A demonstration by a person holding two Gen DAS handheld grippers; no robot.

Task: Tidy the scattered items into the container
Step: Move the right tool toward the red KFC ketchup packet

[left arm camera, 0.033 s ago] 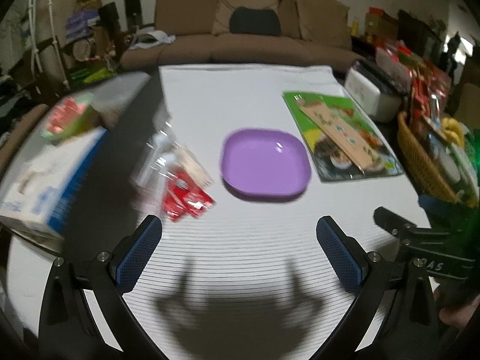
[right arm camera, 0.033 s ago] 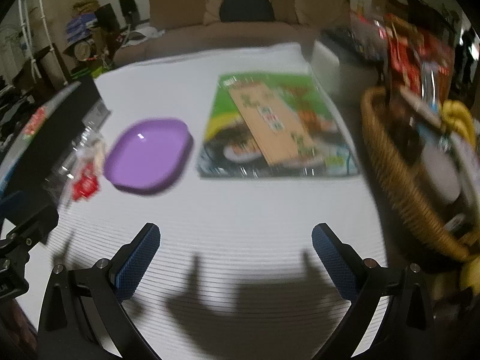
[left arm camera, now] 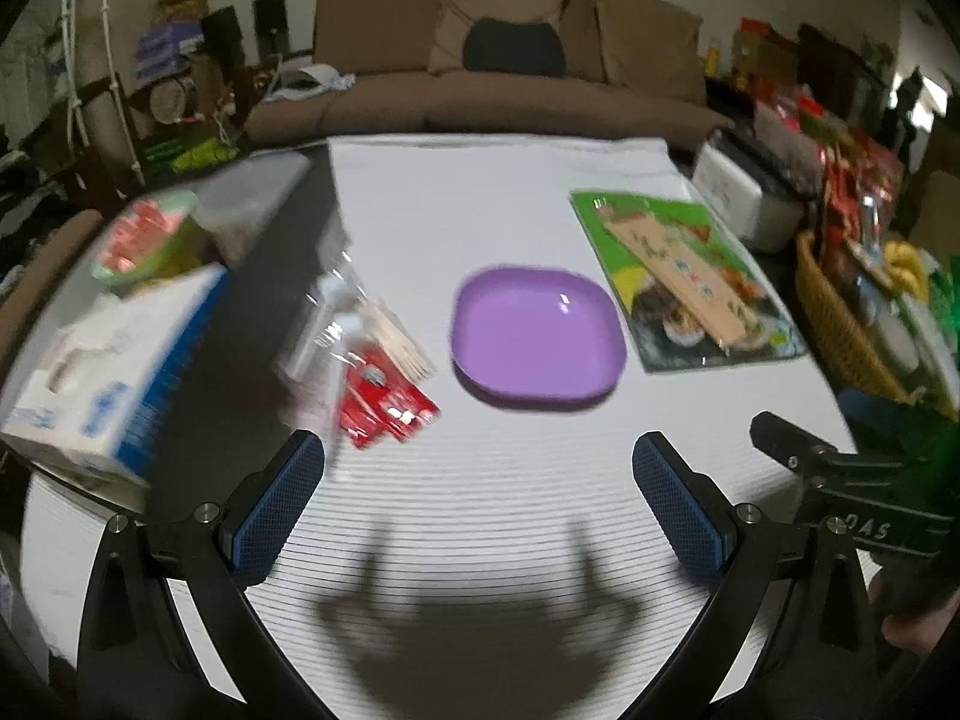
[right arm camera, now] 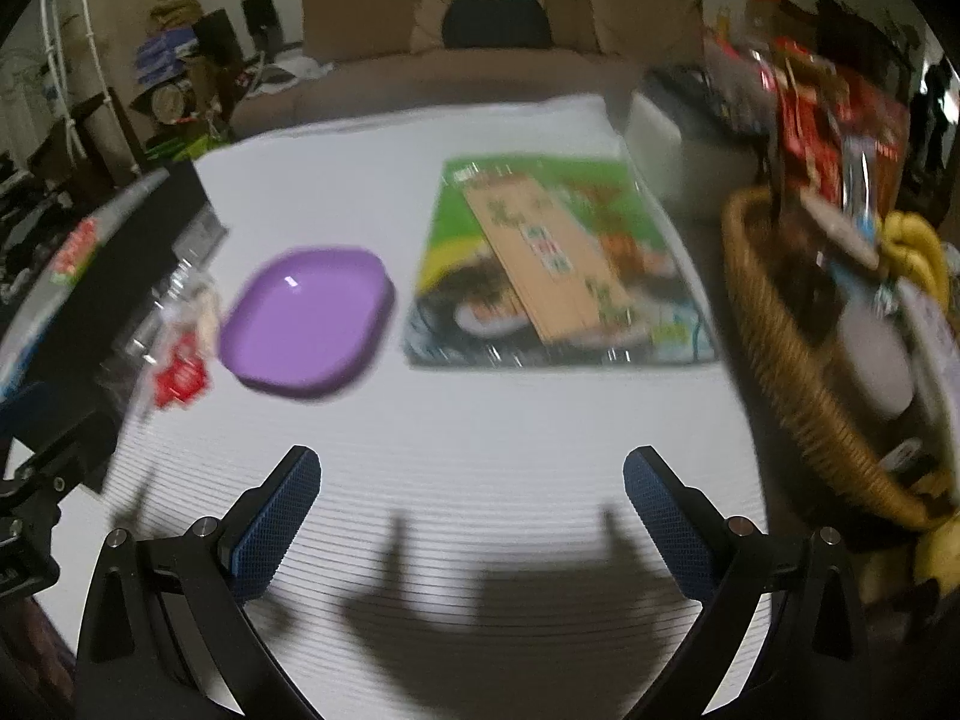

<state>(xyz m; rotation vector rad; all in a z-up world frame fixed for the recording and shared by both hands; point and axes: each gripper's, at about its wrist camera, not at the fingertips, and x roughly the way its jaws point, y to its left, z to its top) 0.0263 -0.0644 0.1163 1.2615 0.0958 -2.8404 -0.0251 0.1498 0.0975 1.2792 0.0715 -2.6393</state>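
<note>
We find the left gripper (left arm camera: 479,474) and right gripper (right arm camera: 471,480) low in frame, jaws spread wide and empty. The purple plate (left arm camera: 537,339) lies mid-frame; red packets (left arm camera: 384,405), blurred, lie to its left.

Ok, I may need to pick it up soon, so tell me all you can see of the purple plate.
The purple plate is a rounded square dish of smooth, glossy material that looks like plastic, with a shallow raised rim and a small highlight. It is empty and lies flat, right way up, on the white striped cloth. The red packets lie on one side, the green package on the other; neither touches it. Neither gripper touches it.
</note>
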